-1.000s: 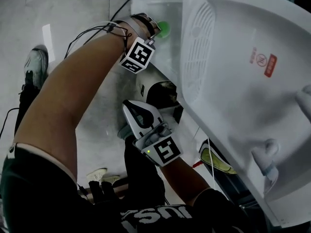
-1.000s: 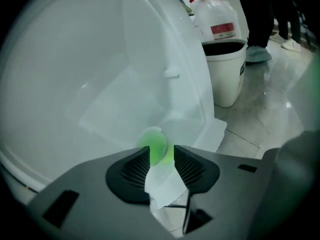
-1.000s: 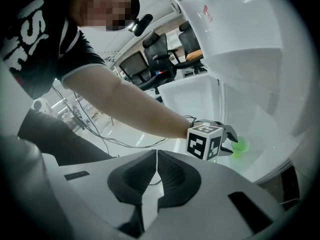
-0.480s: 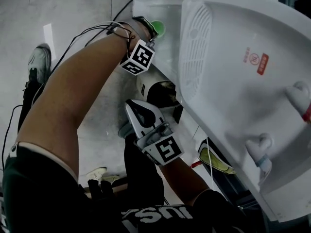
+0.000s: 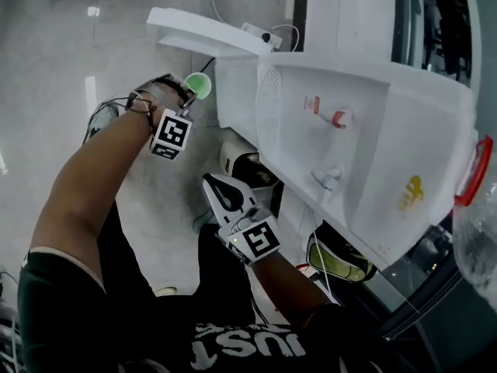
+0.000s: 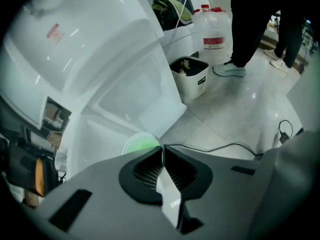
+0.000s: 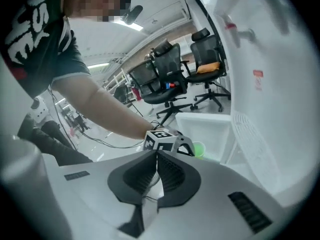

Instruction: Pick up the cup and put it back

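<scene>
1. Cup [image 5: 199, 85]: pale green and translucent. It is held off the floor, just beside the white water dispenser [image 5: 373, 130] and under a jutting white panel [image 5: 194, 28]. In the left gripper view most of its wall is hidden behind the jaws.
2. Left hand-held gripper [image 6: 162, 151]: the jaws are closed on the cup's thin rim, one pad on each side of it. Left marker cube [image 5: 172, 134]: black-and-white square pattern.
3. Right hand-held gripper [image 7: 156, 156]: the jaws are pressed together with nothing between them. It is held low near the person's body, well apart from the cup. Right marker cube [image 5: 258, 239]: same kind of pattern.
4. Dispenser markings: a small red label [image 5: 314, 103] with print too small to read, and a yellow mark [image 5: 411, 193] of unclear shape. Fittings: a red tap [image 5: 339, 117], a paler tap [image 5: 326, 179] and a vent grille [image 5: 270, 99].
5. Shirt [image 5: 155, 317]: black with white capitals. "UST" can be read; the rest is cut off at the frame edge.
6. Water jug [image 6: 215, 31]: red cap and red label, text unreadable.
7. Waste bin [image 6: 190, 76]: white, with a dark side label that is illegible and contents that are indistinct.
8. Second person: only dark legs [image 6: 250, 24] and a shoe [image 6: 230, 70] show; the upper body is out of frame.
9. Office chairs [image 7: 170, 74]: black. One carries an orange item that cannot be identified.
</scene>
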`<state>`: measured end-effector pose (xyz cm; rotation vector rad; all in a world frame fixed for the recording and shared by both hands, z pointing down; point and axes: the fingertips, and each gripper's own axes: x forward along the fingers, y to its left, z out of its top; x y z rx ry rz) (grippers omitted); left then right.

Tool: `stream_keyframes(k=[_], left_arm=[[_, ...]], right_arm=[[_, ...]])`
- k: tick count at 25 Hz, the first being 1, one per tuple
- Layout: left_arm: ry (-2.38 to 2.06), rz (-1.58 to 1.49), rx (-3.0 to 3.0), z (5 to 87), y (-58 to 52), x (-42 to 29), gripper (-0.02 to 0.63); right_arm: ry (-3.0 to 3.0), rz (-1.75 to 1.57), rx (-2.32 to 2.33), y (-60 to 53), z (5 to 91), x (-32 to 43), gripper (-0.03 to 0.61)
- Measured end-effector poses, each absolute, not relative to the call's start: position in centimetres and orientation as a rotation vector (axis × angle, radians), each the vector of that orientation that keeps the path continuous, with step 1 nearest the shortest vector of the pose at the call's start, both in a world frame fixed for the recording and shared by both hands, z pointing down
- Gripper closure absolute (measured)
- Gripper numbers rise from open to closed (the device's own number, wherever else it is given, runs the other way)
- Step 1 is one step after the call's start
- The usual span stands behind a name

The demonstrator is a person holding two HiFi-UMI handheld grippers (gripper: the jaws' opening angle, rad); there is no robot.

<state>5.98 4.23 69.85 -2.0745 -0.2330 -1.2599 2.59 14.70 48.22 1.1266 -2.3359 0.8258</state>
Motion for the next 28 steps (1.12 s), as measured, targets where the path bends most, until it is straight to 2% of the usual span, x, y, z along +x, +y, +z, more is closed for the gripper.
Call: stream_keyframes(k=[6,12,20,28], left_arm=[[-0.064,-1.349,-2.174,56.0,4.7,-3.1,0.588],[0.011,-1.278,-2.313,39.1,8.3,-5.5,0.588],[0.134,-1.000,-2.493,14.3,9.9,-0.2,0.588],[0.085,-0.586,-2.378,-8.5,10.4,8.2,0.588]], right_arm=[[-2.405,0.832,1.099,13.3,36.1,0.2,0.544],[-2.507,0.673,1.081,11.9,21.8,0.6,0.543],[-2.584,0.439,1.185,13.7,2.5,6.6,0.544],[-2.553,0.166,1.352,16.1,-10.3,14.4,0.544]])
